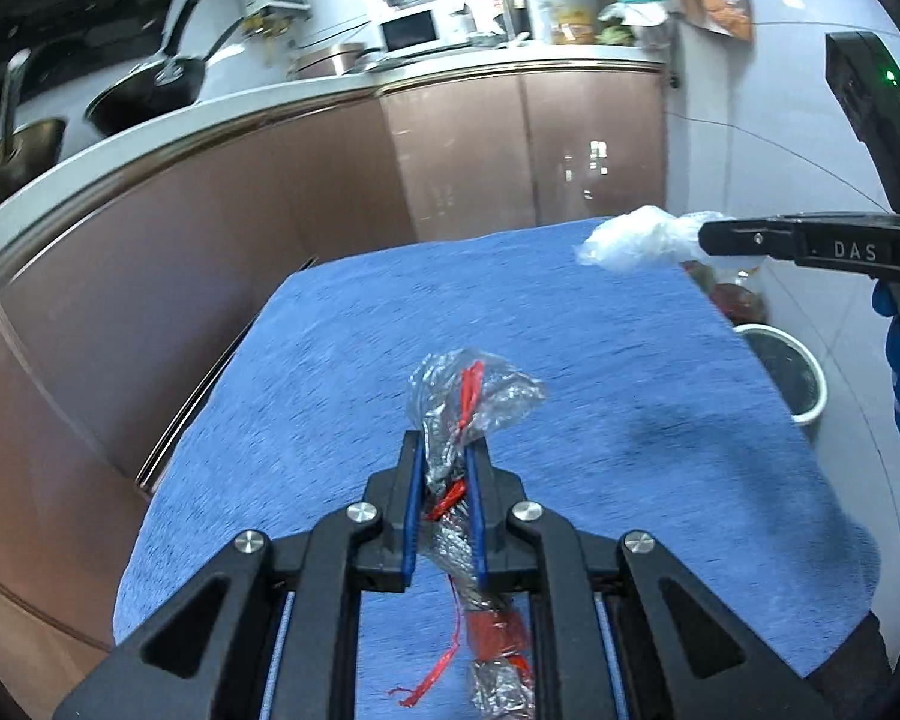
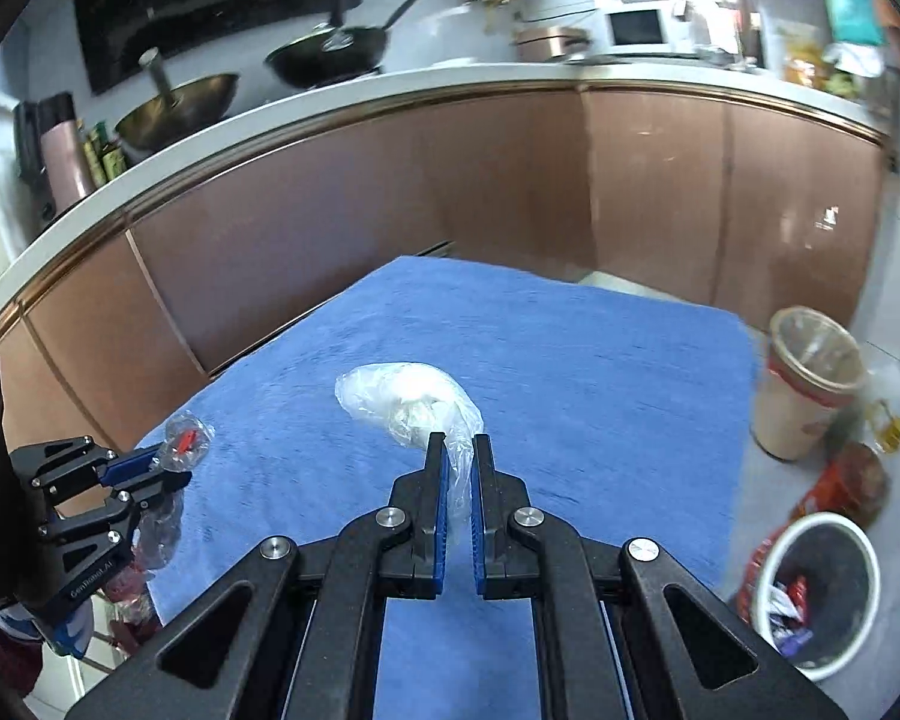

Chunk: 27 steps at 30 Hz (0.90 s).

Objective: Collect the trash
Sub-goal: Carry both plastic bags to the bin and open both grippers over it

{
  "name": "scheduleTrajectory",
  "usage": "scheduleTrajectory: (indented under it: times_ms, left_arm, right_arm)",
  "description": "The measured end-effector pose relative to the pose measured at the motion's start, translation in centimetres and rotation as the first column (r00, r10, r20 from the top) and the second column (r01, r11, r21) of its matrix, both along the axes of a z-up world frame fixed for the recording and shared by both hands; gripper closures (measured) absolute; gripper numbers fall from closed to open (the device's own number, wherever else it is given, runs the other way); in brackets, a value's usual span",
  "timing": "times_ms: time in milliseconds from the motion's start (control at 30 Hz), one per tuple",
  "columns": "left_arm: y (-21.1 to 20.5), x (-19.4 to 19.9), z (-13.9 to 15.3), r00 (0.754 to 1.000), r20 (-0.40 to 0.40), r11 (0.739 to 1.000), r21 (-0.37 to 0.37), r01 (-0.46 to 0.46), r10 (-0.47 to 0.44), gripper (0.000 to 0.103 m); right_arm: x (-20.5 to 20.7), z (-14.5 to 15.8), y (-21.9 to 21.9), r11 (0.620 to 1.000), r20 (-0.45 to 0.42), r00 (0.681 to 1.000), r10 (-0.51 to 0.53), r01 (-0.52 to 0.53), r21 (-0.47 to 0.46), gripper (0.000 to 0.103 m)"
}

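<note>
My left gripper (image 1: 447, 450) is shut on a crumpled clear wrapper with red strips (image 1: 471, 396), held above the blue cloth (image 1: 330, 360); the wrapper hangs down between the fingers. My right gripper (image 2: 459, 447) is shut on a white translucent plastic bag (image 2: 408, 399), also held above the blue cloth (image 2: 600, 390). The right gripper (image 1: 711, 237) and its bag (image 1: 630, 237) show at the right of the left wrist view. The left gripper (image 2: 159, 468) and its wrapper (image 2: 186, 441) show at the left of the right wrist view. A white trash bin (image 2: 816, 594) with wrappers inside stands on the floor at the right.
A beige bucket (image 2: 807, 384) and bottles and packets (image 2: 852, 480) stand on the floor right of the cloth. The bin also shows in the left wrist view (image 1: 789, 372). Brown cabinets (image 2: 390, 204) under a white counter with pans (image 2: 330, 57) lie behind.
</note>
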<state>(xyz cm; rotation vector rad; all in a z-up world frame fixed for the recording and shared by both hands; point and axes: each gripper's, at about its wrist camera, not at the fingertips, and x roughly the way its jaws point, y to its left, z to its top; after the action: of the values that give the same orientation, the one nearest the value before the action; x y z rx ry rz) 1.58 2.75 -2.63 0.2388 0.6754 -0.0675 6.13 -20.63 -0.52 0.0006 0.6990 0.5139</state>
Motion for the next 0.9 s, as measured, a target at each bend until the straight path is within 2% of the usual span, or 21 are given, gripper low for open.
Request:
scheduleTrajectory:
  times_ms: [267,600,900]
  left_arm:
    - [-4.6,-1.0,1.0,0.997,0.007,0.996,0.039,0.082,-0.082,0.091]
    - [-8.9,-2.4,3.1,0.990,0.047,0.986,0.106,0.126,-0.131,0.091]
    - [-14.3,-2.4,4.5,0.968,0.068,0.962,0.146,0.230,-0.241,0.091]
  right_arm:
    - [-3.4,-0.1,-4.9,0.996,0.006,0.996,-0.085,0.085,0.021,0.097]
    - [-6.7,0.3,-8.9,0.985,0.029,0.989,-0.146,0.143,0.097,0.097]
    - [-9.3,1.0,-14.1,0.959,0.053,0.963,-0.266,0.258,0.120,0.097]
